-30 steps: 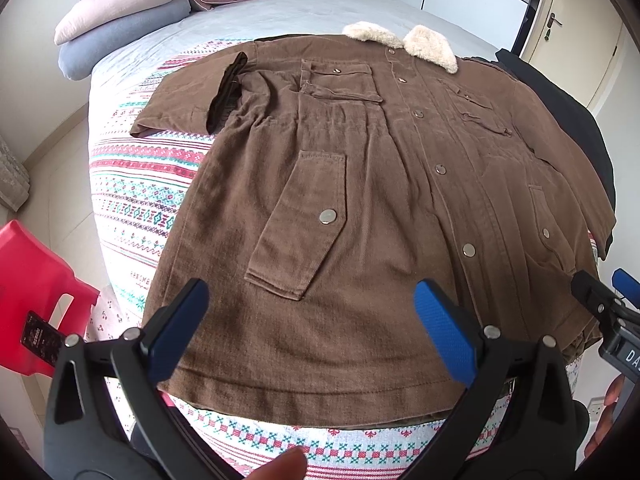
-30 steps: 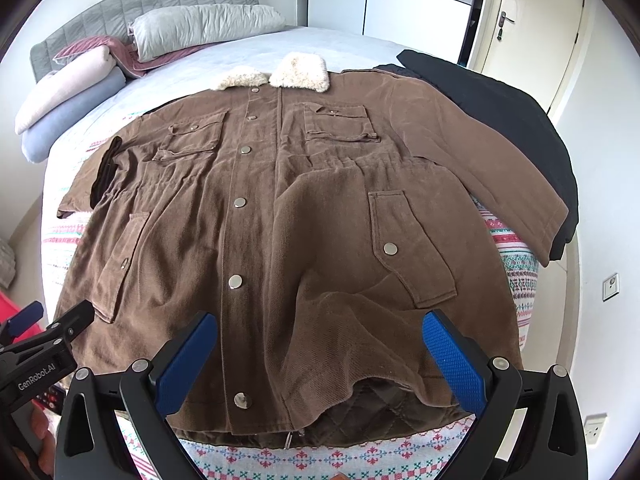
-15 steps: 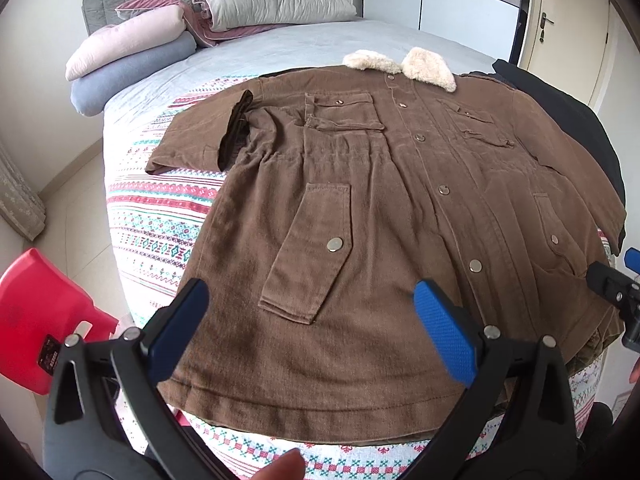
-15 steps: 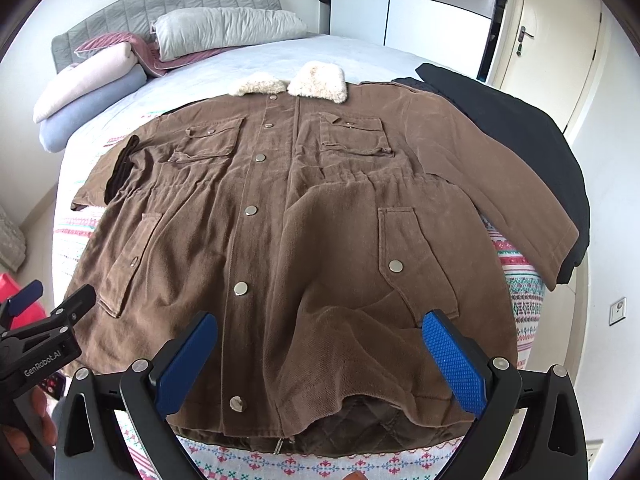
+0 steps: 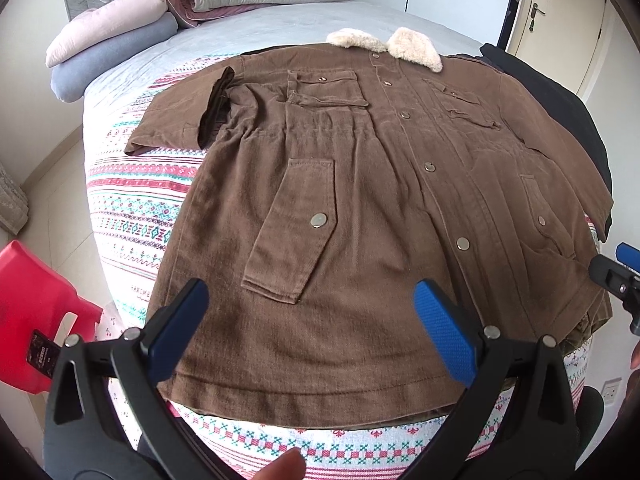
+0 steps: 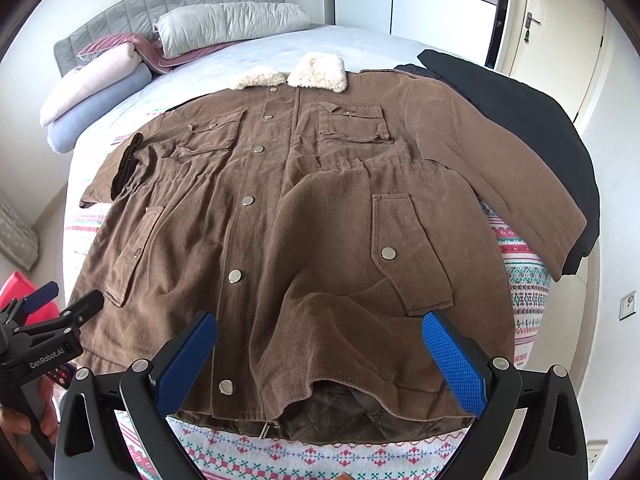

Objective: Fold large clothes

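A large brown coat (image 5: 360, 208) with a cream fleece collar (image 5: 384, 42) lies front up and spread out on the bed; it also shows in the right wrist view (image 6: 304, 220). Its left sleeve is folded in with the dark cuff (image 5: 216, 112) showing; its right sleeve (image 6: 500, 168) stretches out to the right. My left gripper (image 5: 312, 332) is open and empty above the hem's left part. My right gripper (image 6: 320, 360) is open and empty above the hem's right part, where the quilted lining (image 6: 344, 408) shows.
The bed has a patterned blanket (image 5: 132, 208) under the coat. A black garment (image 6: 520, 108) lies at the right under the sleeve. Pillows and rolled bedding (image 6: 224, 28) are at the headboard. A red stool (image 5: 28, 308) stands left of the bed.
Both grippers have drawn back and risen a little from the coat, so more of the bed and headboard shows. The coat has not moved.
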`<state>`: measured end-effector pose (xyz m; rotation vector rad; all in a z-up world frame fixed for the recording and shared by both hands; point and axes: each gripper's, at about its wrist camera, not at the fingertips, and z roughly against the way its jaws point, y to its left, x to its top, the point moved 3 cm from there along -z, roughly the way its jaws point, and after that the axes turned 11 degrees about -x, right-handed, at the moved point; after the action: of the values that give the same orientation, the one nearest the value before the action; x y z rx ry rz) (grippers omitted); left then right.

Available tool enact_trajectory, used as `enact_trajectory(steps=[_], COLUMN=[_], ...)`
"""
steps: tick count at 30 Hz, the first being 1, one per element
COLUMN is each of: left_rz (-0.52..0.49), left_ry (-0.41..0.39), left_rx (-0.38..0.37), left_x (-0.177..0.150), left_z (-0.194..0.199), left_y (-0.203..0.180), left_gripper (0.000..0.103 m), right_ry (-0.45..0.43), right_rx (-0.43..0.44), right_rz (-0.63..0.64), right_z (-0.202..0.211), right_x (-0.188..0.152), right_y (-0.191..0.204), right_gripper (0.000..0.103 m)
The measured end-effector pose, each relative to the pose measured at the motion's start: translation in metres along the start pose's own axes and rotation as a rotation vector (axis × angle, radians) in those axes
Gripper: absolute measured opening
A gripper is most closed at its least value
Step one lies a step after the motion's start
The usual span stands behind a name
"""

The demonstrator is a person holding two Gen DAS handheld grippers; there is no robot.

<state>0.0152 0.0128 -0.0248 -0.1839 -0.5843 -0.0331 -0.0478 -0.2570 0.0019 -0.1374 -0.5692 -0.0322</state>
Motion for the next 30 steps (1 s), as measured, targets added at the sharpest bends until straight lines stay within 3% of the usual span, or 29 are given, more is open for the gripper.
enact_trajectory(steps=[6,14,17,21,30], left_rz=[-0.018,-0.022,-0.041,0.045,0.126], left_ry=[0.007,0.046,0.070,0.072,0.143], left_rx=[-0.014,-0.106,-0.098,-0.105,-0.214], left_x=[0.000,0.002,0.002,-0.001,-0.013], left_z=[0.000,-0.006,-0.008,-0.008,-0.035], left_y=[-0.001,0.021,0.046,0.092,0.141], left_gripper=[0.102,0.102,0.102,0.102,0.102], right_ry=[0.045,0.047,0.059,0.073,0.133], right_rx=[0.060,0.124,0.146,0.150,0.159], right_rz=[0.018,0.021,0.021,-0.030,-0.118], right_z=[-0.004,-0.010,-0.017,-0.029,-0.059], right_x=[-0.004,-0.004,-0.003,-0.001,-0.003], right_y=[-0.001,-0.019,-0.034,-0.068,-0.124], right_gripper=[0.103,0.103,0.103,0.103,0.103])
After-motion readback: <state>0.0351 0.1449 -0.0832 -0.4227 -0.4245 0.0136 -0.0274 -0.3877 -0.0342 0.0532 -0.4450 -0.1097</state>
